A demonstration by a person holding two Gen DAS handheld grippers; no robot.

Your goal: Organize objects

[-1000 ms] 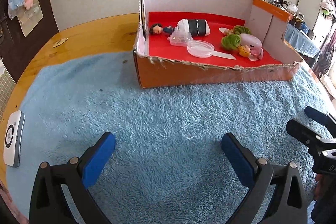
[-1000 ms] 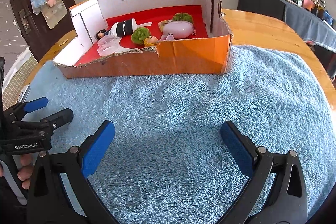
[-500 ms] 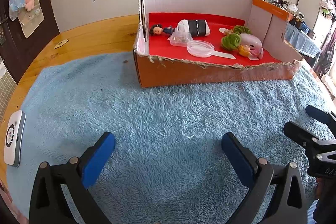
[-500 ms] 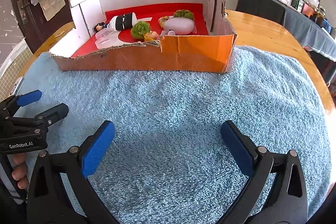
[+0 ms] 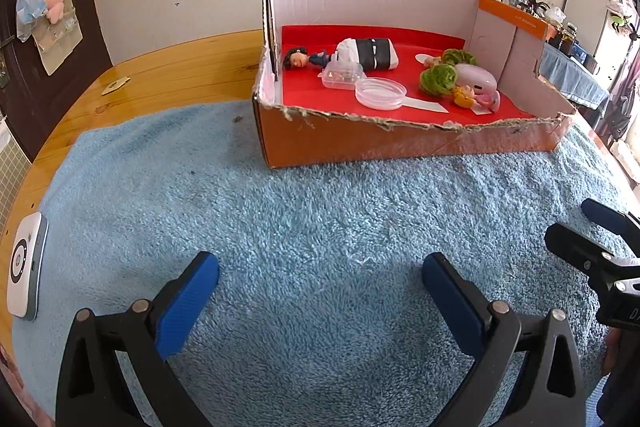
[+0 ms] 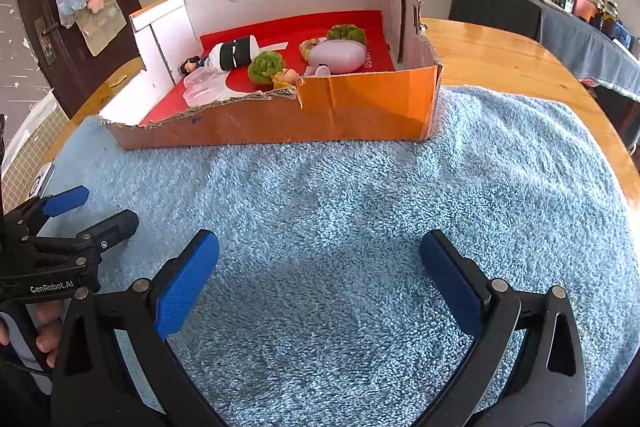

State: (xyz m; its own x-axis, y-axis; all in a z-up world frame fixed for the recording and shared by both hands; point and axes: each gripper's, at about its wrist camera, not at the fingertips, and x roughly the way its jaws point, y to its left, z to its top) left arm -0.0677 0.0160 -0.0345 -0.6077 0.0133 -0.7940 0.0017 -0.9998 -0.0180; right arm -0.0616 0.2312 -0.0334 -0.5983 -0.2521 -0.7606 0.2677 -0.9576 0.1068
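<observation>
An orange cardboard box with a red floor stands at the far side of a blue towel. Inside lie a doll, a clear plastic dish, a small clear tub, two green leafy toys, a pink oval case and a small yellow figure. My left gripper hovers open over bare towel, well short of the box. My right gripper is open too, with nothing between its fingers.
A white device lies at the towel's left edge. The round wooden table shows around the towel. Each gripper appears in the other's view: the right gripper at the far right, the left gripper at the left, held by a hand.
Both views have shifted slightly; the box sits a little lower and closer in the right wrist view. Both grippers stay open and empty.
</observation>
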